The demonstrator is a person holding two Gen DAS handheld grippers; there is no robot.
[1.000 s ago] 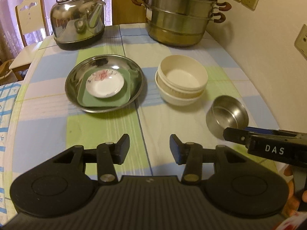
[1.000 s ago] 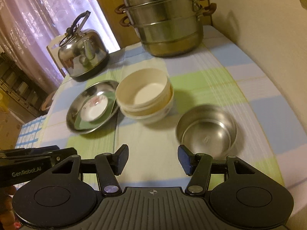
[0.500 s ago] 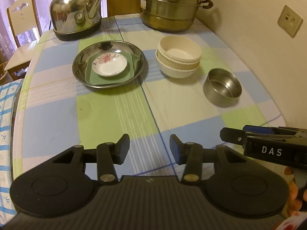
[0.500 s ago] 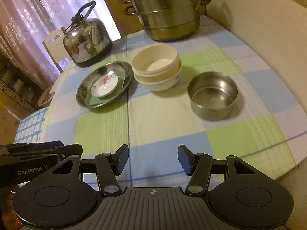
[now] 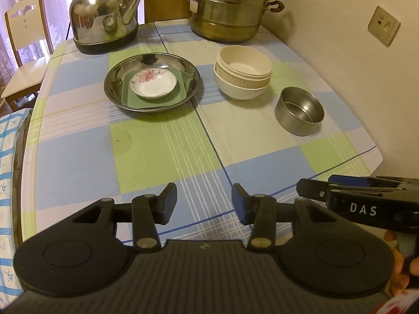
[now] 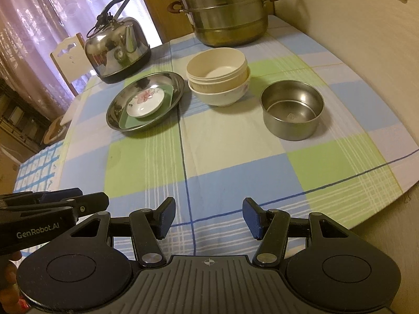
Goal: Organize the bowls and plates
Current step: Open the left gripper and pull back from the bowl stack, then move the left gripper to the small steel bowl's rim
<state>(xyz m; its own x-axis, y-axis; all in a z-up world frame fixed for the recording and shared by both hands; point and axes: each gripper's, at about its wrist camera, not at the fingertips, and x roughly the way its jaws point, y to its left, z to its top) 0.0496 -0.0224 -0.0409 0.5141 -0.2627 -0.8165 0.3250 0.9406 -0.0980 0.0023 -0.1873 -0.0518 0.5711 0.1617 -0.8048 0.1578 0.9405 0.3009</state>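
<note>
1. A steel plate (image 5: 152, 83) sits on the worktop (image 5: 162, 151), left of centre. It holds a green square plate (image 5: 183, 89) with a small flowered dish (image 5: 153, 83) on top.
2. Just right of the steel plate stand the stacked bowls (image 5: 243, 76): two cream ones nested in a white bowl.
3. A steel bowl (image 5: 299, 112) stands alone, upright and empty, near the stack on its right, close to the wall (image 5: 353, 65).
4. Behind these, at the far edge, are a kettle (image 5: 104, 23) on the left and a tiered steamer (image 5: 227, 7) on the right.
5. The left gripper (image 5: 204, 204) hangs over the near edge of the worktop, tilted down toward the cloth. Its jaws stand apart with nothing between them.
6. The right gripper (image 6: 208, 217) is beside it, at much the same downward tilt, well short of the dishes. Its jaws are also apart and hold nothing.
7. Each gripper shows in the other's view, side by side; fingers (image 5: 400, 267) of the right hand show at the frame's corner.
8. A chair (image 5: 23, 44) stands past the worktop's left end, before a curtain (image 6: 52, 13).
</note>
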